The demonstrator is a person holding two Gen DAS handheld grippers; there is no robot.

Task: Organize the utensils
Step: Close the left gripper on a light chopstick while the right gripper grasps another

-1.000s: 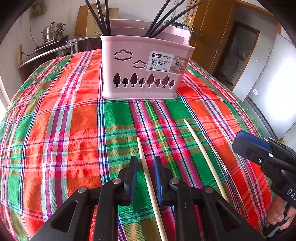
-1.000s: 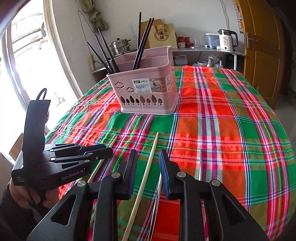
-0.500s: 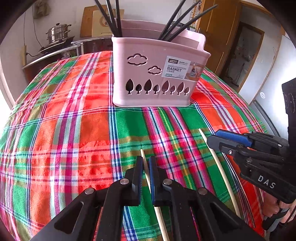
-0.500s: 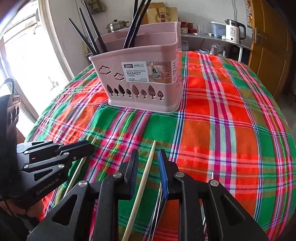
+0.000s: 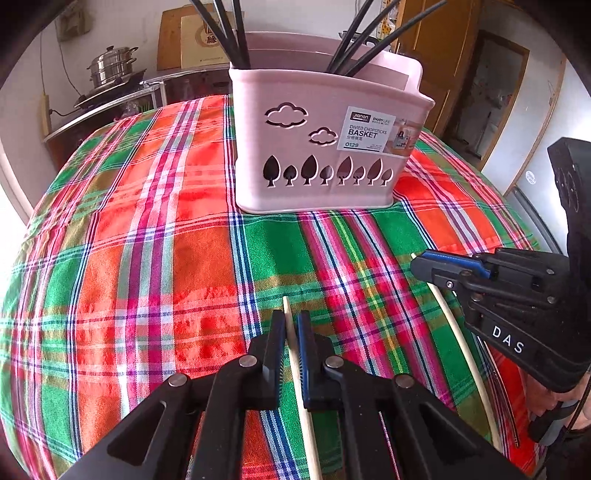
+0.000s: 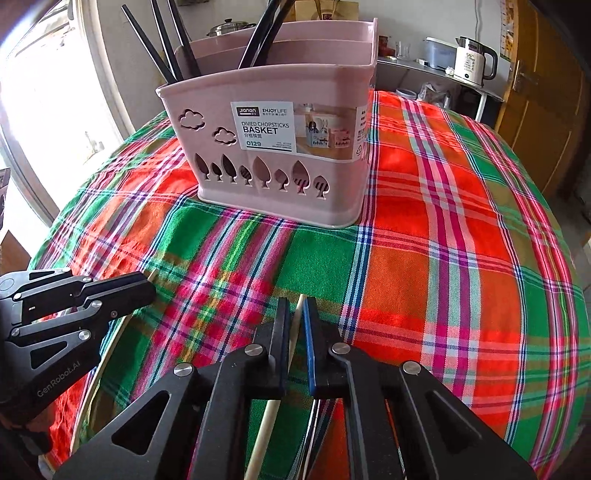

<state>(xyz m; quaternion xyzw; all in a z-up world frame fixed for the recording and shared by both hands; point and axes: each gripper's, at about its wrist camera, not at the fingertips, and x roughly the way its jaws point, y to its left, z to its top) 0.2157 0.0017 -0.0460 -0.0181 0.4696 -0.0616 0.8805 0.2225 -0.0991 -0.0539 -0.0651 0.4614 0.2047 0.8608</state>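
While black chopsticks [image 5: 236, 33] stand binned in basket [image 5: 325, 155], left gripper [image 5: 291, 332] and right gripper [image 6: 293, 317] each clench one pale chopstick [image 5: 295, 354]; metal utensil [image 6: 314, 424], apparently, remains.

1. We see bright daylight pouring from the window [image 6: 40, 122], which is blown out to white.
2. The tablecloth [image 5: 155, 258] is evenly lit and sharp, with only soft shadows.
3. Both views bend strongly at the edges, with dark corners.
4. The far door [image 5: 491, 99] looks slightly soft.
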